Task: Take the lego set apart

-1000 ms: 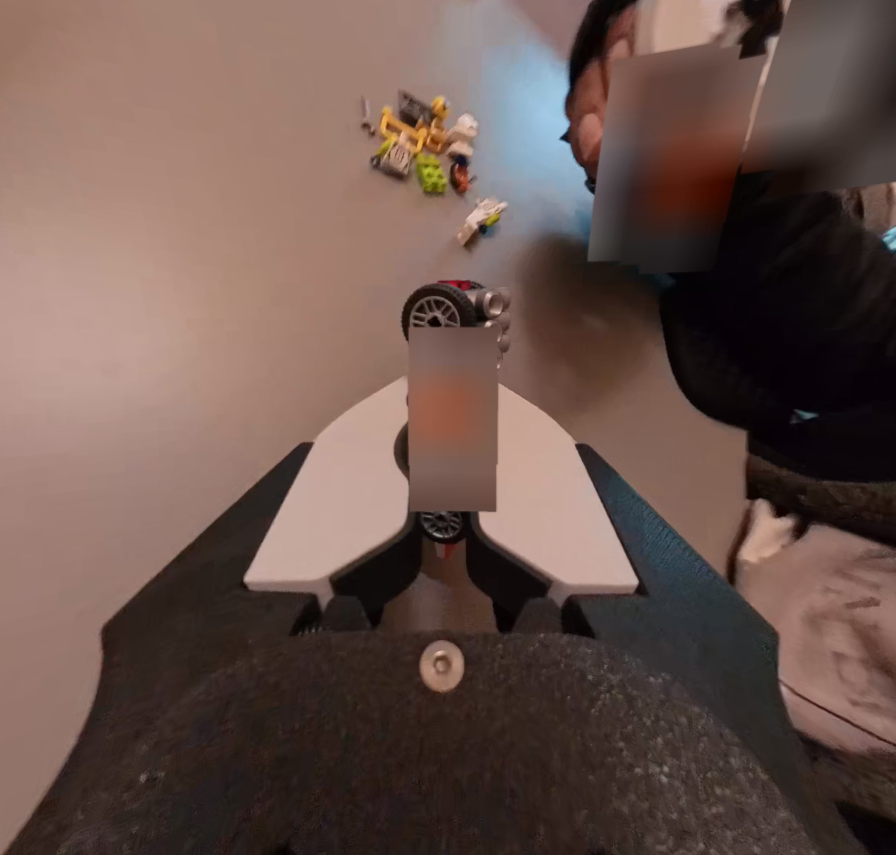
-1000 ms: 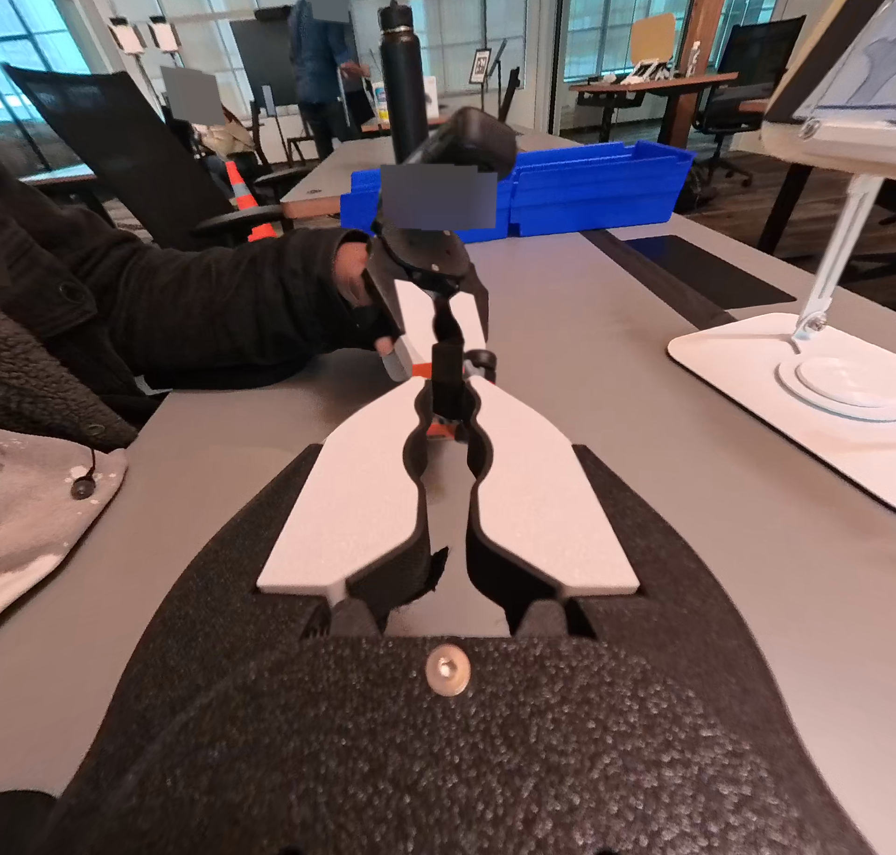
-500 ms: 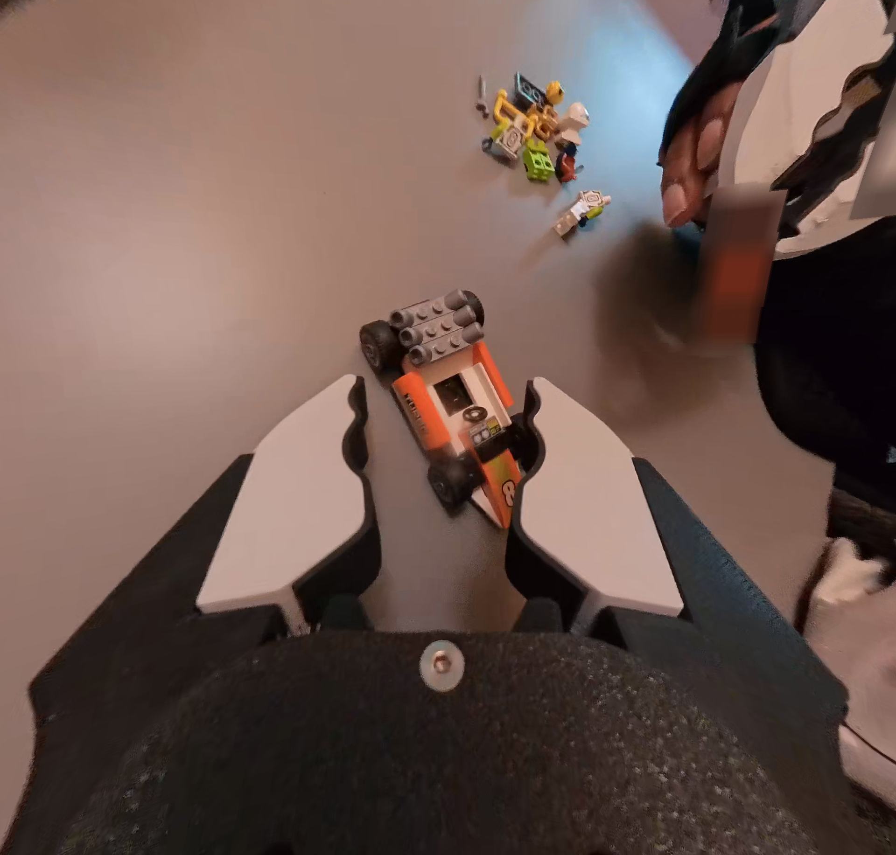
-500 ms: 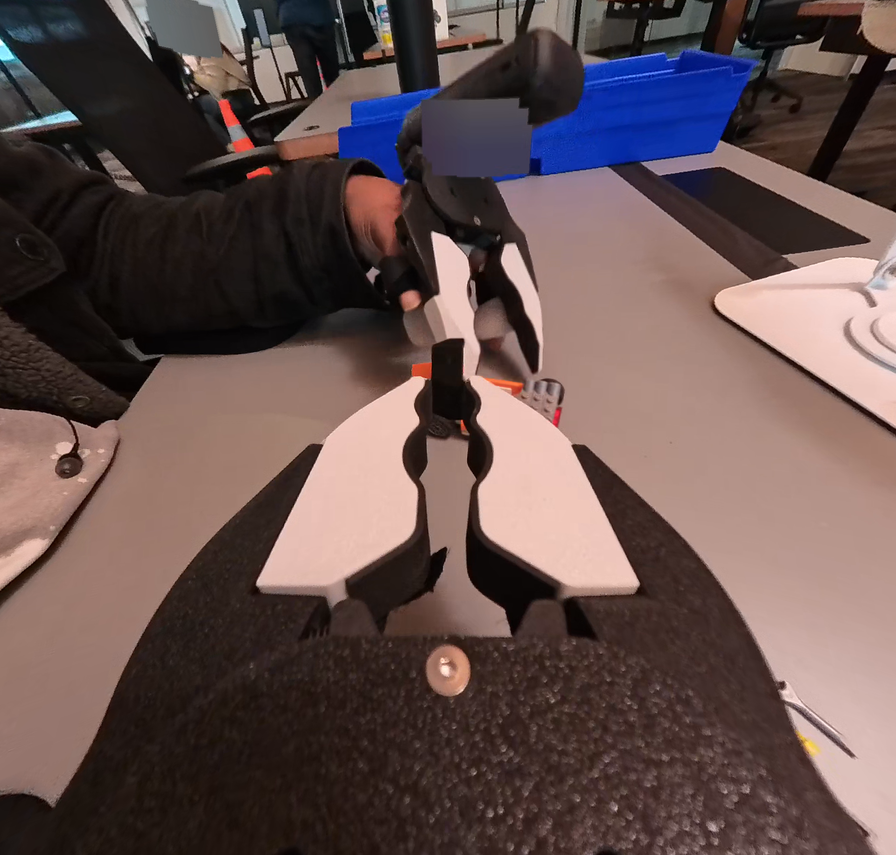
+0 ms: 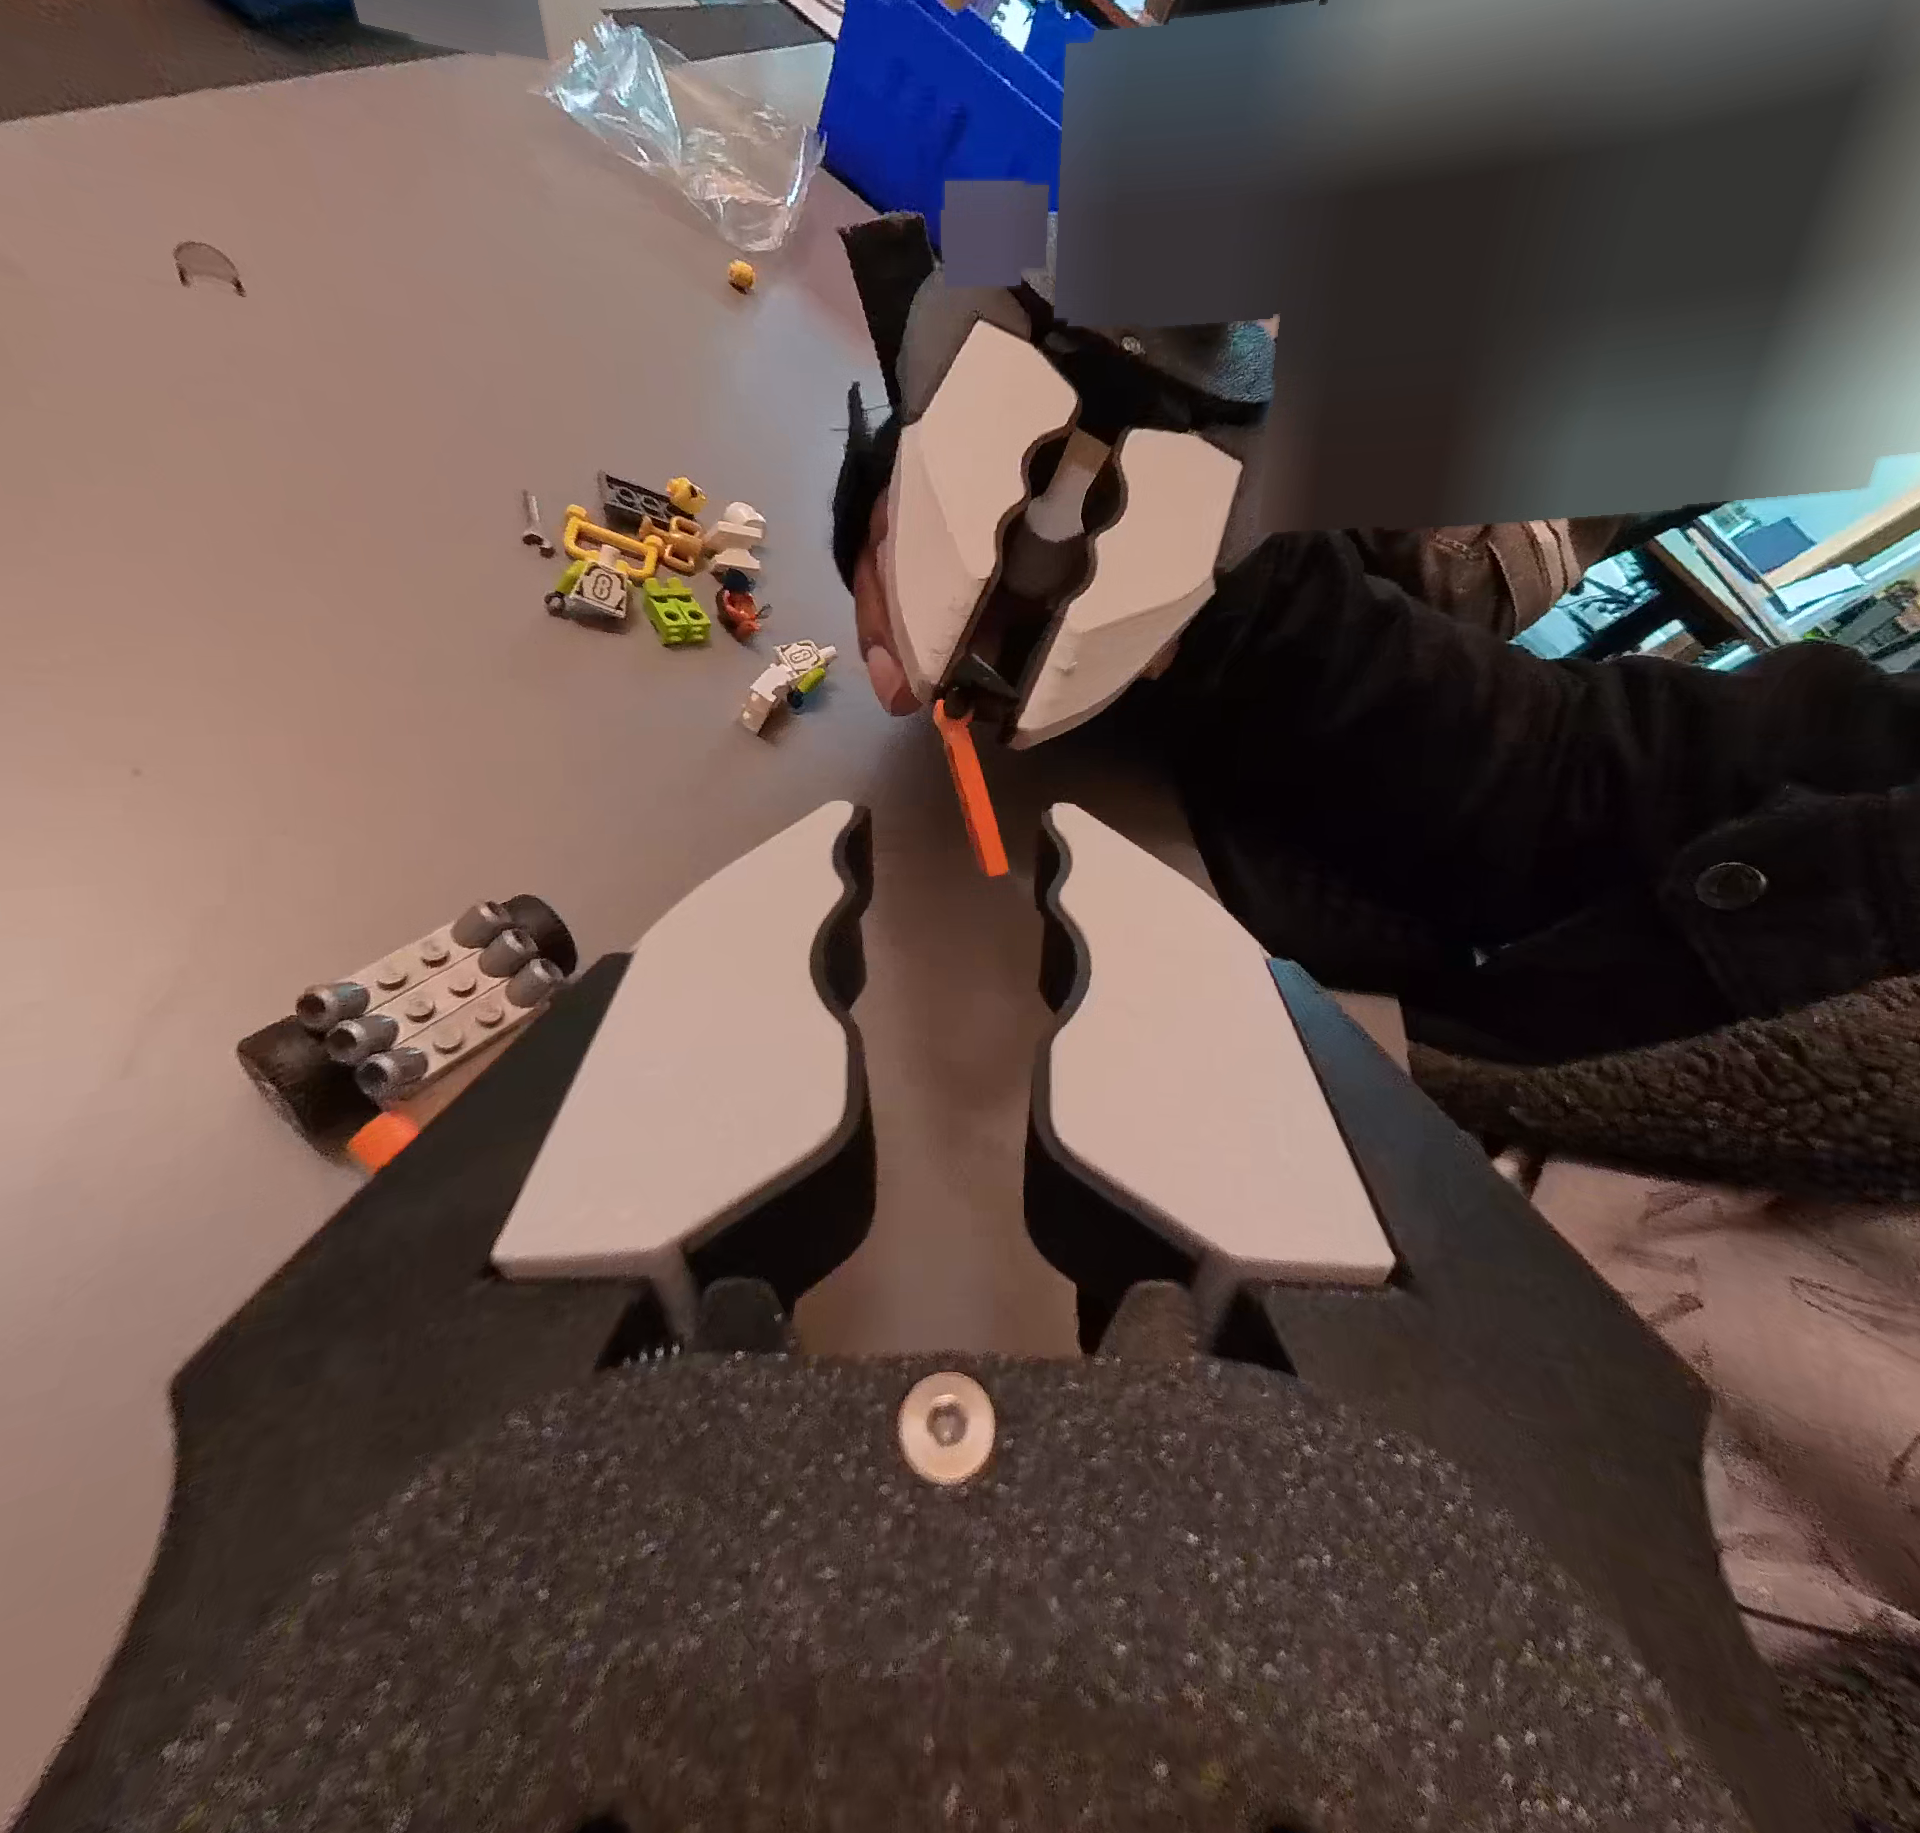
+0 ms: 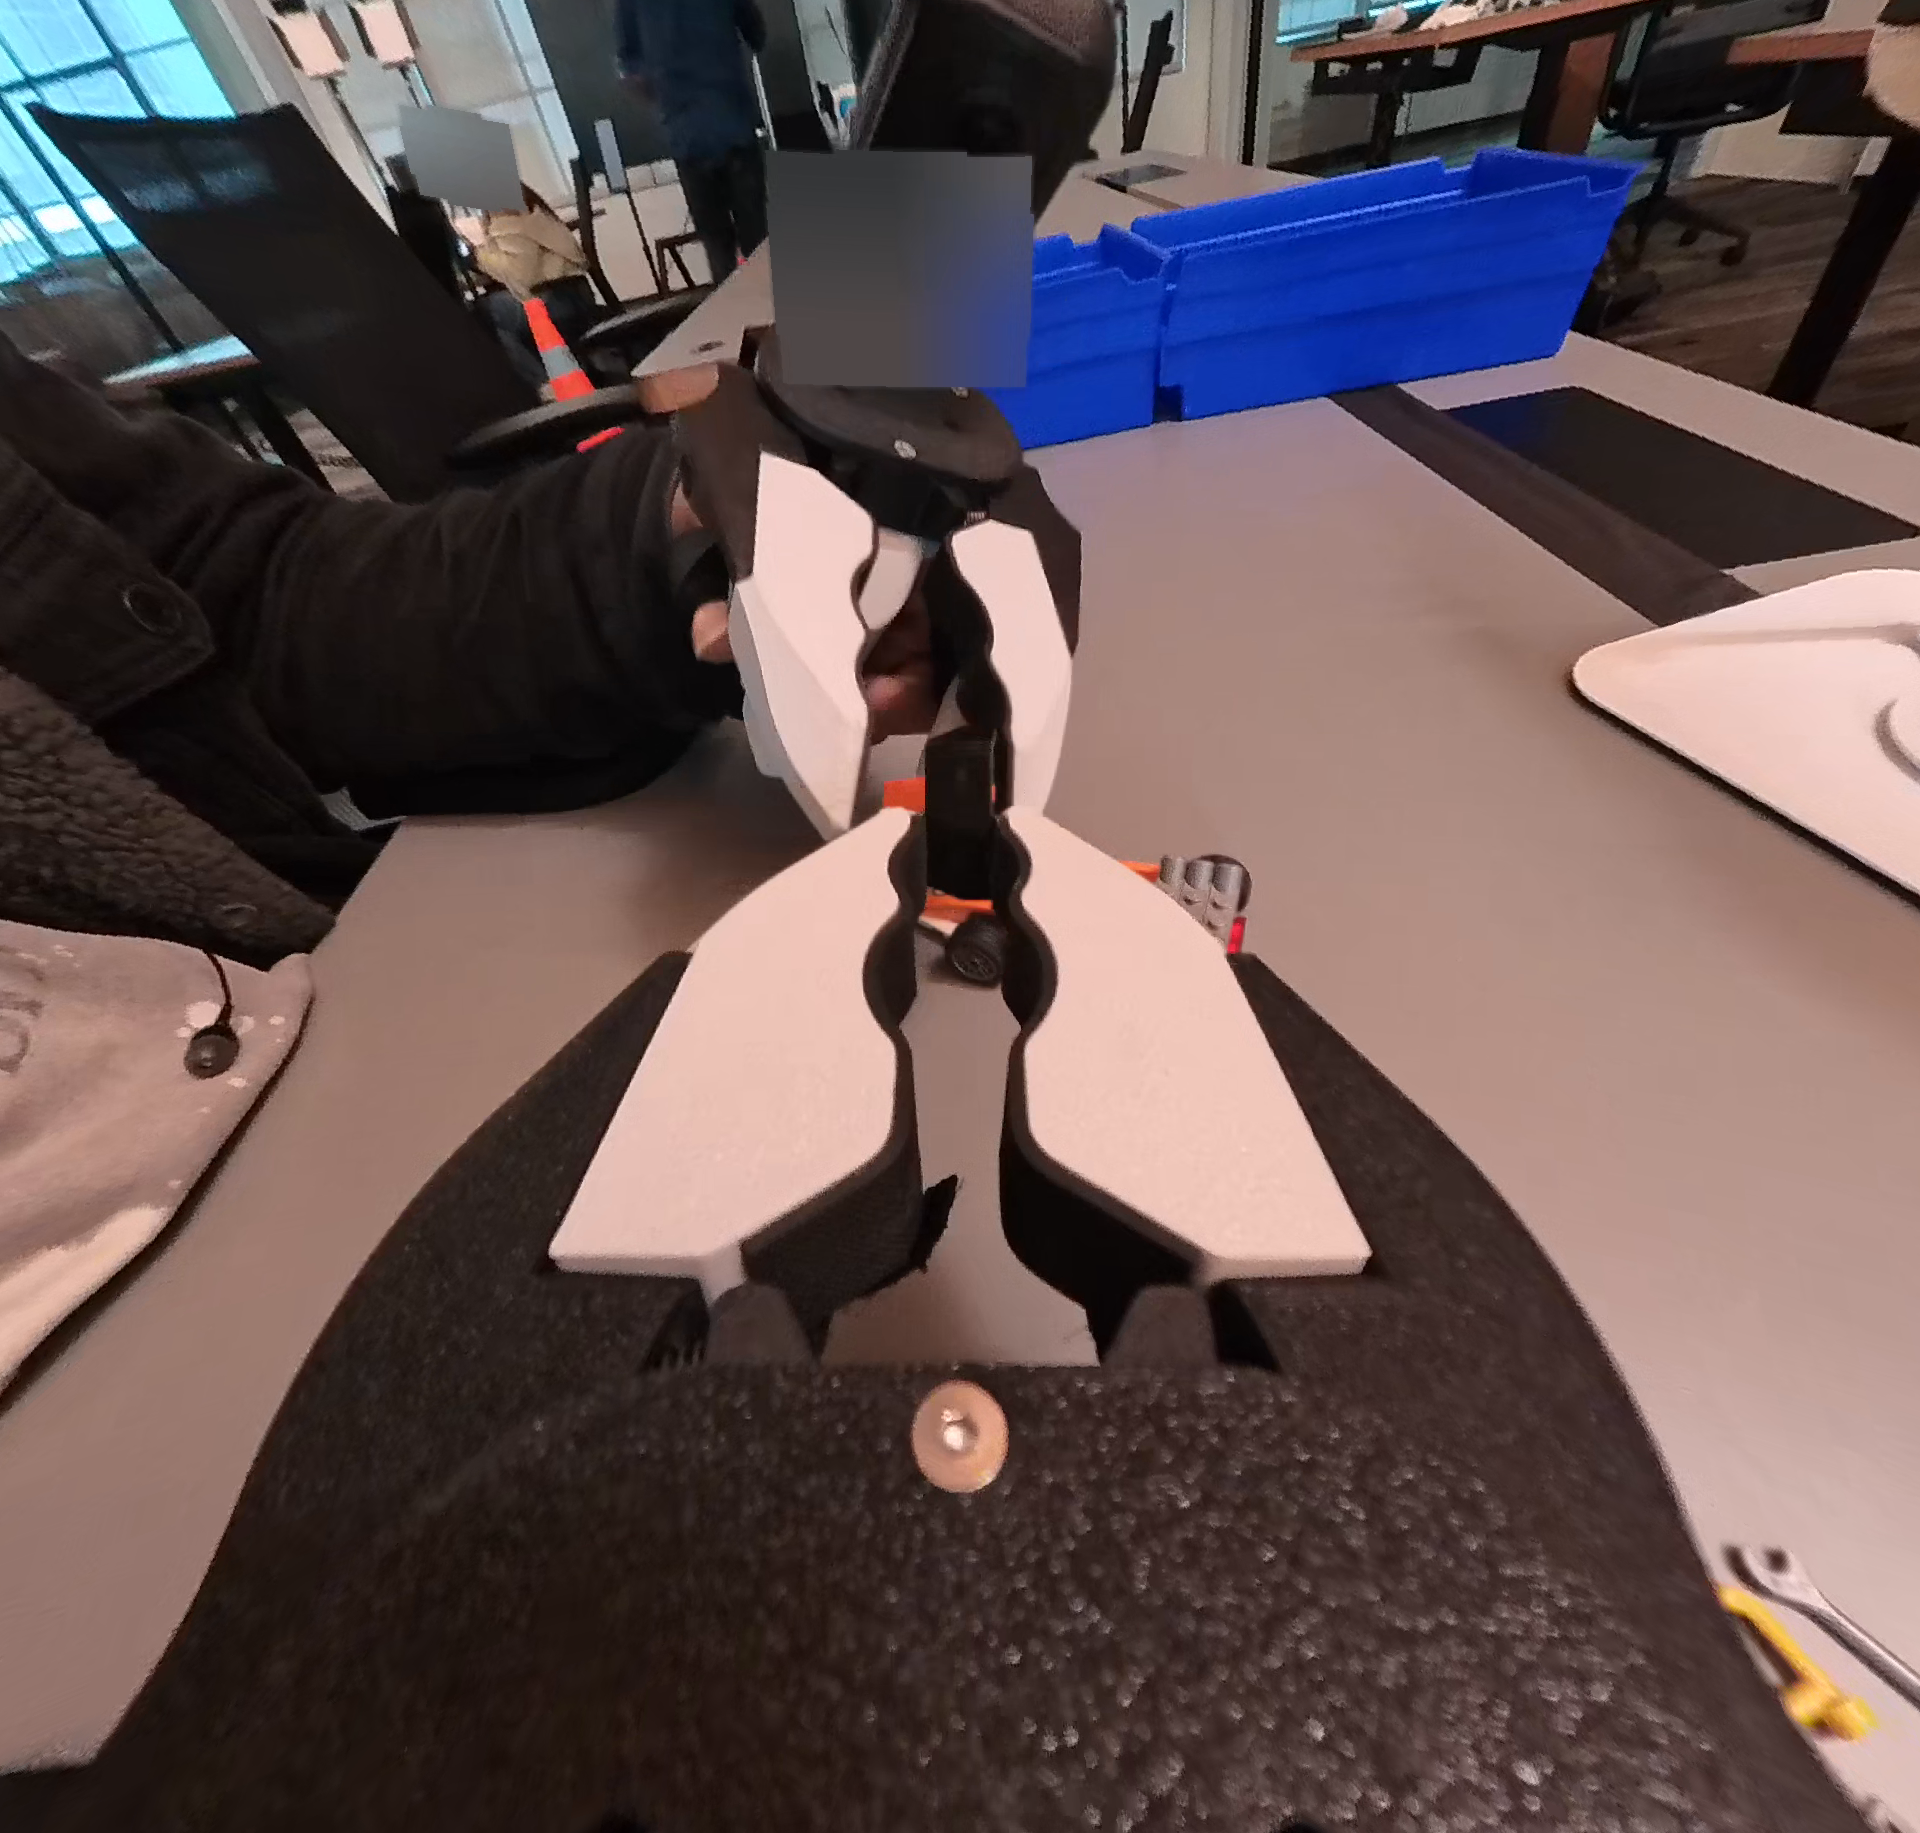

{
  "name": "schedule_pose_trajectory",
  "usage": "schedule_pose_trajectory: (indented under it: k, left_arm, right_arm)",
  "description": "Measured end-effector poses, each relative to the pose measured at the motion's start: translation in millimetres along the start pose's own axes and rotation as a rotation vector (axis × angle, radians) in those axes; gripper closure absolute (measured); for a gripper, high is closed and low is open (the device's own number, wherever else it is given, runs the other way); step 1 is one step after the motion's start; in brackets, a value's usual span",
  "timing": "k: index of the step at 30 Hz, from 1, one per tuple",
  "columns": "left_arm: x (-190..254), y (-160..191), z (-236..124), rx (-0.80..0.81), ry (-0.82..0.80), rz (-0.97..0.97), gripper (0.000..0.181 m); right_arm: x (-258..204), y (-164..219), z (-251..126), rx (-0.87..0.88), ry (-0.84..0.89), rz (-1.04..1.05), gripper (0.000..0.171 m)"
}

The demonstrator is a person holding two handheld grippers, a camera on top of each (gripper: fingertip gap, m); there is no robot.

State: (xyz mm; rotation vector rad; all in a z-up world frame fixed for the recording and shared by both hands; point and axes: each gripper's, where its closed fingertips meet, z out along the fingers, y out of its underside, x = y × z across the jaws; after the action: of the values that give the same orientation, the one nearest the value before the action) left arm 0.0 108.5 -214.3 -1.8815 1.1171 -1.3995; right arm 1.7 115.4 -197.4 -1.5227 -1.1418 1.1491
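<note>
My left gripper point(image 5: 951, 827) is open and empty, raised above the grey table point(image 5: 260, 640). The lego car point(image 5: 416, 1014), with grey exhaust pipes, black wheels and an orange body, lies on the table left of my left finger, partly hidden by it. My right gripper point(image 6: 958, 827) is shut on an orange plate with a black part point(image 6: 961, 786). In the left wrist view the right gripper point(image 5: 982, 708) holds that orange plate point(image 5: 971, 801) just ahead of my left fingertips. The car point(image 6: 1195, 890) also shows behind the right fingertips.
A pile of loose lego pieces point(image 5: 665, 568) lies farther out, with a small yellow head point(image 5: 740, 274) beyond. A clear plastic bag point(image 5: 686, 131) and blue bins point(image 6: 1351, 266) stand at the back. A white base point(image 6: 1766, 682) is at the right. A small wrench point(image 6: 1808, 1617) lies near me. Left and right tips are no more than a few centimetres apart. The small wrench point(image 6: 1808, 1617) is about 20 cm from both grippers' fingertips. Seen from the left wrist view point(image 5: 539, 534) as well.
My left gripper opened, let the car down on the table, then lifted and moved right of it. My right gripper stayed shut on the orange plate, now apart from the car.
</note>
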Motion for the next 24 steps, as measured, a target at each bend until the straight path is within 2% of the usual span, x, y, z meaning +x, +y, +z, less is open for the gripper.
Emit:
schedule_pose_trajectory:
  k: [4,5,10,16,18,24]
  left_arm:
    - [1,0,3,0.011,0.007,0.009,0.174]
    - [1,0,3,0.013,0.001,0.018,0.176]
    - [-7,2,4,-0.017,-0.088,0.06,0.178]
    - [-23,6,5,-0.07,-0.253,0.11,0.178]
    - [-24,8,5,-0.094,-0.276,0.13,0.178]
    - [-13,6,3,-0.1,-0.225,0.201,0.177]
  right_arm:
    - [2,1,0,-0.008,0.009,0.013,0.16]
    - [2,1,0,-0.006,0.007,0.018,0.16]
    - [3,3,1,-0.029,0.03,-0.01,0.159]
    - [15,11,12,-0.143,0.207,-0.203,0.152]
    - [19,13,14,-0.173,0.259,-0.27,0.159]
    - [10,9,6,-0.109,0.116,-0.136,0.159]
